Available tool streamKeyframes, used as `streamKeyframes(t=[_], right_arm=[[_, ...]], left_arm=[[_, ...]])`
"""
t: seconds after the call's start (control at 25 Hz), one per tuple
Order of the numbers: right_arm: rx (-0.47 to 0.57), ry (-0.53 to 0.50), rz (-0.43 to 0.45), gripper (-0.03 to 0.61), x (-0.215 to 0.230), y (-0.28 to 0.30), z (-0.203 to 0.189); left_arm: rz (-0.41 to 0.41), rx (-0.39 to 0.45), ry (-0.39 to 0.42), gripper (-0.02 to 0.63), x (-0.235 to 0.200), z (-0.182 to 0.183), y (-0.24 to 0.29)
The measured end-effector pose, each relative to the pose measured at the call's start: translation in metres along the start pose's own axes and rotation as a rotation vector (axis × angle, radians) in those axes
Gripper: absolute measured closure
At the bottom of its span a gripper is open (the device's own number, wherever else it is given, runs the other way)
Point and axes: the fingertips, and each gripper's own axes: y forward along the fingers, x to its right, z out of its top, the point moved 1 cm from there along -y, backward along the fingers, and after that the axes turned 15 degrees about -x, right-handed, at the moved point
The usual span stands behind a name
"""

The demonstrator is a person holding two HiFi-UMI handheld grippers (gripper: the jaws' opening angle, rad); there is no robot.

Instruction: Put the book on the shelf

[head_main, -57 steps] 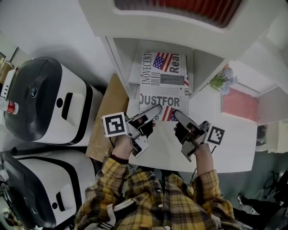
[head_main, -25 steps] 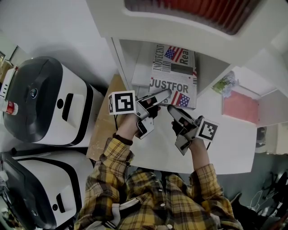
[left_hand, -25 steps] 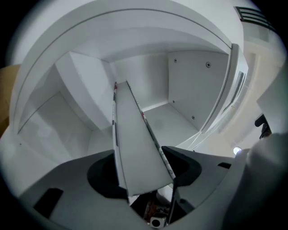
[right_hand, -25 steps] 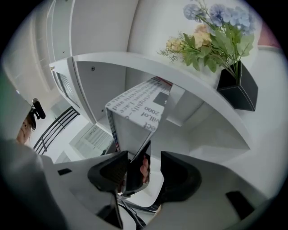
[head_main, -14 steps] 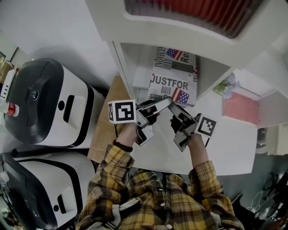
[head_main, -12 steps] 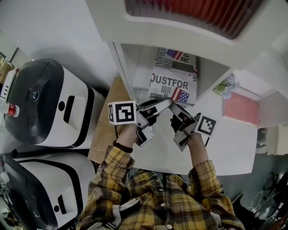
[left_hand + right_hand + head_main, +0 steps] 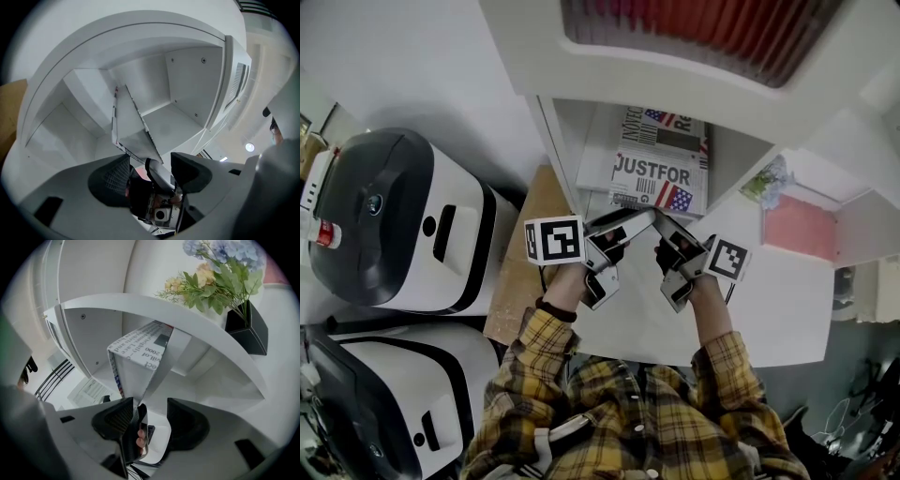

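Tabletop (image 7: 769, 300) is plain white, with a white shelf unit (image 7: 555, 141) standing on it. Left of the shelf unit there are white-and-black rounded machines (image 7: 403, 216) and a brown wooden board (image 7: 525, 253). Right of it is a flat pink panel (image 7: 797, 225).

The white paperback book with the flag and "JUSTFOR" cover (image 7: 661, 173) is lying cover-up inside the shelf unit's open cubby.

Both grippers are at the front of the shelf unit, tips almost meeting at the book's near edge. The left gripper (image 7: 150, 164) has its fingers apart and is gripping nothing. The right gripper (image 7: 151, 413) has its fingers apart too, with the book's corner just beyond them.

The head view only shows fuzzy blooms right of the shelf unit. The right gripper view shows they're blue and yellow flowers (image 7: 220, 273) in a black vase (image 7: 246, 331).
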Motion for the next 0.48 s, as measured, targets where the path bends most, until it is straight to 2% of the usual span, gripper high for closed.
streamKeyframes(t=[0.48], right_arm=[[-0.058,-0.107,0.017,0.369,-0.027,0.003,-0.014]], left_arm=[[0.078,0.010,0.058,0.344,0.006,-0.008,-0.009]])
